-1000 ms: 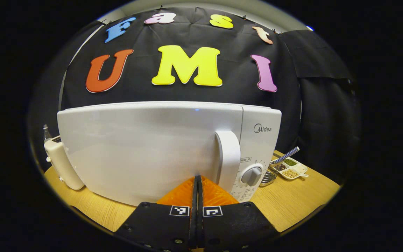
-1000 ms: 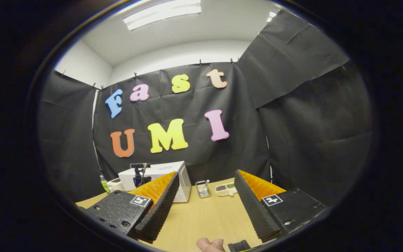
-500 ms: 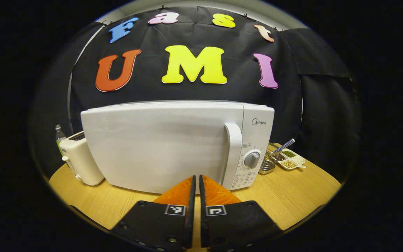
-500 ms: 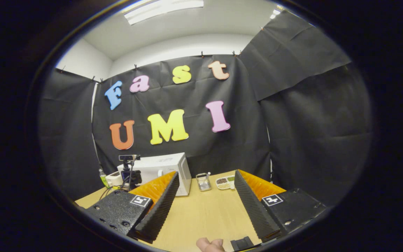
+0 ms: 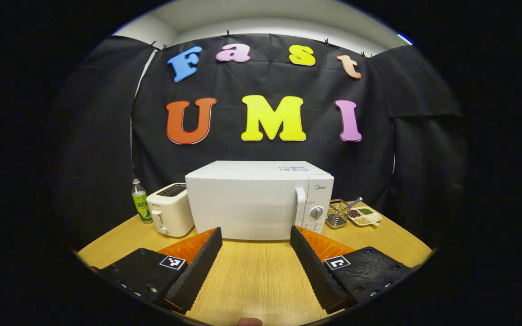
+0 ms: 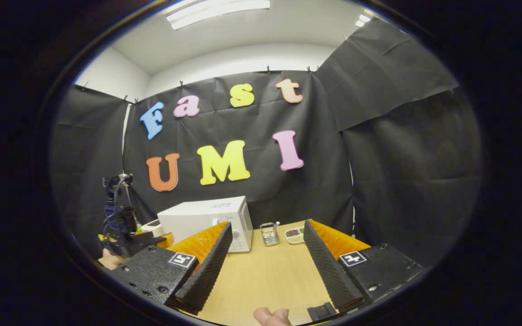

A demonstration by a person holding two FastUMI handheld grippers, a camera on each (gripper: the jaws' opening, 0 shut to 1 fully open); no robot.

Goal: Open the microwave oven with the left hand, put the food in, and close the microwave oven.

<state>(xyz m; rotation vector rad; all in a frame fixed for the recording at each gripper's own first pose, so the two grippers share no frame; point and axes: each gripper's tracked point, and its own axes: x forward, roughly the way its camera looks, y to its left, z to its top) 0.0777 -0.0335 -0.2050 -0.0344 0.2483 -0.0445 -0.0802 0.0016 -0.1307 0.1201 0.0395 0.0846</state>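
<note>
Bottle (image 5: 139, 206): green-labelled, upright at about nine o'clock of the left gripper view, at the far-left edge of the wooden table (image 5: 252, 276), just beside the toaster.
Toaster (image 5: 170, 215): pale, with a lever and a knob on its front, standing between the bottle and the microwave oven; whether it touches the oven I cannot tell.
Microwave oven (image 5: 259, 200): white, at the middle of the left gripper view, door shut flat against the body, with the upright handle (image 5: 300, 207) and the round dial (image 5: 317, 212) on its three o'clock side. In the right gripper view it sits at about eight o'clock, well beyond the fingers (image 6: 206, 219).
Food: cannot be seen with the oven door closed.
Wire basket (image 5: 336, 213): metal, just past the oven at about three o'clock, with a striped stick leaning out of it.
Divided dish (image 5: 366, 216): white, holding small heaps of beans or grains, just beside the basket.
Left gripper (image 5: 255, 233): fingers spread wide, nothing between them, above bare tabletop, pointing at the oven front but apart from it. It also appears at nine o'clock of the right gripper view (image 6: 118, 226), held up by a hand.
Right gripper (image 6: 268, 228): fingers spread wide, gripping nothing, above the table, well apart from the oven.
</note>
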